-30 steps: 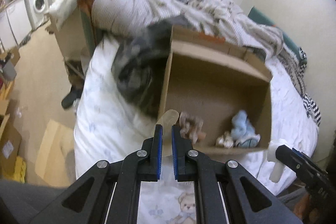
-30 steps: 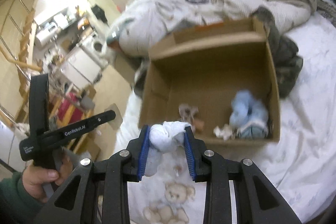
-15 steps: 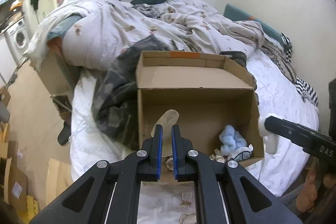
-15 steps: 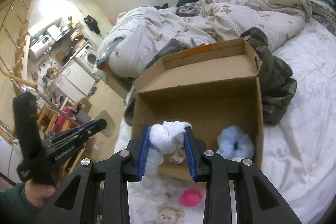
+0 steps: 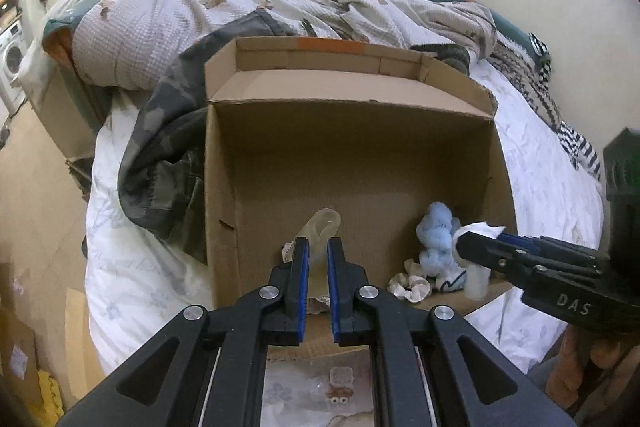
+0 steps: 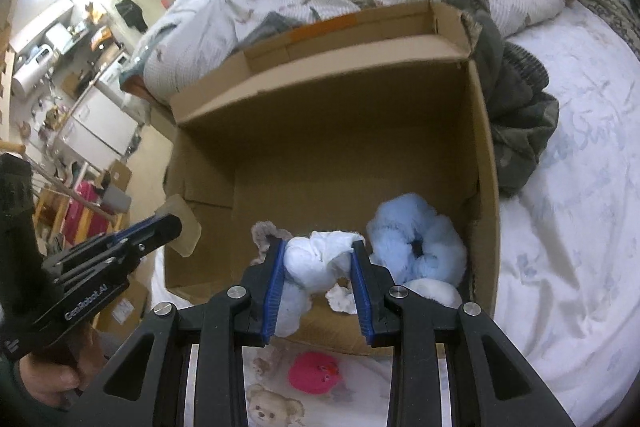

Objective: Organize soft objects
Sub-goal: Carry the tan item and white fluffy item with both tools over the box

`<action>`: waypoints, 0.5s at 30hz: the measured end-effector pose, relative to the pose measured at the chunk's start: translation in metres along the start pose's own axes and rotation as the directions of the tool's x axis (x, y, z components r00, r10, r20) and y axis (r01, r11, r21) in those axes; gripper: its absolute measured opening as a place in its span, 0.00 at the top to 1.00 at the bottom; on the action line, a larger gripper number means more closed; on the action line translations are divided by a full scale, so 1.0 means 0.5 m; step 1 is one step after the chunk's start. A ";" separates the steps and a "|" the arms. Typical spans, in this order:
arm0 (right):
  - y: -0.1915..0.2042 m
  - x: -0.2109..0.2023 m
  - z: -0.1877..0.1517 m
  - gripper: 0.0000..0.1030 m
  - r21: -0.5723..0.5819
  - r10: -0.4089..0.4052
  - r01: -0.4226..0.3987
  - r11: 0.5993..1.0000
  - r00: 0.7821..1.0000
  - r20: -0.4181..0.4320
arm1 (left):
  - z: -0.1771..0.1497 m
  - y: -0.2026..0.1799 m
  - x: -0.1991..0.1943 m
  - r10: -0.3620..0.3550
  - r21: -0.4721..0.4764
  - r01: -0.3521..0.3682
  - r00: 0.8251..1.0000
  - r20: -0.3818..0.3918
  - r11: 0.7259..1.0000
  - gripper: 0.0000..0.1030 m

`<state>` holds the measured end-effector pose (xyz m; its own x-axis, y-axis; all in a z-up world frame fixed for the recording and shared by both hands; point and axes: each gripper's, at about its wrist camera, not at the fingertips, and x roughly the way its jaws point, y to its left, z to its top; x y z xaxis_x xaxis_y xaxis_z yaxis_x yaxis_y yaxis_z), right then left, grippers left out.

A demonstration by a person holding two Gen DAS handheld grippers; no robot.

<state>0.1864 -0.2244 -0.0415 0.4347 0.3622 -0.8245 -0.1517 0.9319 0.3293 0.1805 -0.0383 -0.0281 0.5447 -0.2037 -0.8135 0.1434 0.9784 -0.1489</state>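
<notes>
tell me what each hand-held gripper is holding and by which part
The left hand-held gripper pinches a translucent beige pad by its lower end. The right hand-held gripper clamps a white cloth bundle across its upper part.

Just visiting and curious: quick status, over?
Left gripper shut on translucent beige piece. Right gripper shut on white cloth bundle. Both over cardboard box. Nothing in the way.

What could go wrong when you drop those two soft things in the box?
The left gripper pinches a thin, translucent pad near the cardboard box wall's left side; released early, it might land on the bed. The right gripper squeezes a white cloth bundle whose tail hangs below; that could snag the front edge. The two grippers sit close and might bump.
</notes>
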 end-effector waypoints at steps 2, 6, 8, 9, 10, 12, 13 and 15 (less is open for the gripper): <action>-0.002 0.013 0.001 0.67 -0.004 -0.006 0.006 1.000 1.000 -0.015 | -0.003 -0.003 0.009 0.013 0.008 -0.013 1.000 -0.005 1.000 0.92; -0.005 0.030 -0.005 0.67 -0.001 -0.018 0.018 1.000 0.999 -0.044 | -0.007 0.004 0.028 0.033 -0.018 -0.034 0.999 -0.036 0.999 0.92; -0.007 0.033 -0.008 0.67 -0.003 -0.018 0.017 1.000 0.999 -0.052 | -0.008 0.008 0.034 0.029 -0.036 -0.031 0.998 -0.050 0.999 0.92; -0.006 0.032 -0.011 0.67 -0.004 -0.018 0.018 1.000 0.998 -0.053 | -0.008 0.013 0.038 0.012 -0.050 -0.015 0.998 -0.059 0.999 0.92; -0.007 0.033 -0.012 0.67 -0.006 -0.019 0.018 1.000 0.998 -0.057 | -0.009 0.015 0.040 0.002 -0.056 -0.005 0.998 -0.060 0.998 0.92; -0.008 0.034 -0.016 0.67 -0.005 -0.019 0.019 1.000 0.998 -0.062 | -0.010 0.016 0.039 0.006 -0.056 -0.009 0.999 -0.052 0.998 0.92; -0.009 0.035 -0.018 0.67 -0.003 -0.019 0.019 1.000 0.998 -0.064 | -0.010 0.016 0.038 0.013 -0.052 -0.015 0.999 -0.048 0.999 0.92; -0.011 0.033 -0.020 0.67 -0.002 -0.018 0.018 1.000 0.997 -0.069 | -0.011 0.015 0.036 0.022 -0.048 -0.024 0.999 -0.041 0.999 0.92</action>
<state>0.1855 -0.2232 -0.0616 0.3751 0.3456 -0.8601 -0.1458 0.9383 0.3134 0.1868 -0.0345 -0.0469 0.5136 -0.1803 -0.8389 0.0903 0.9836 -0.1561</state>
